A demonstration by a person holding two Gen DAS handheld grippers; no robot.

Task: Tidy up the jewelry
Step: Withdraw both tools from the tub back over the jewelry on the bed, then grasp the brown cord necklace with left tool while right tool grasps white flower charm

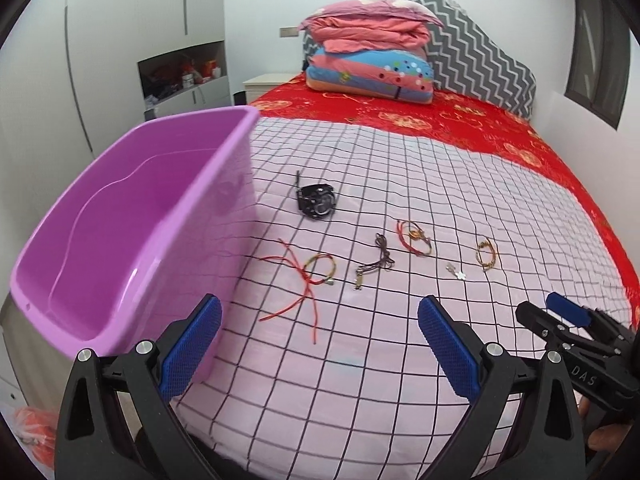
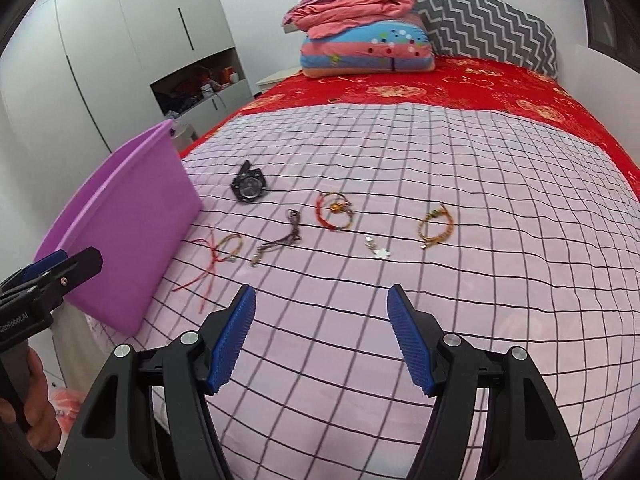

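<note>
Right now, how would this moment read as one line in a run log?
stage: approach | left gripper: open, empty | right gripper: open, empty | purple bin: empty | black watch, bracelets, white flower charm: on checked sheet

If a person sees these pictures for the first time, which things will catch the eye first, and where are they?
First comes the big purple tub, empty, at the left edge of the bed. Next, on the pink checked sheet to its right, lies a loose row of small jewelry: a black watch farthest back, then cord bracelets such as the yellow bracelet at the right end. Behind, bright folded quilts are stacked on the red bedspread.
</note>
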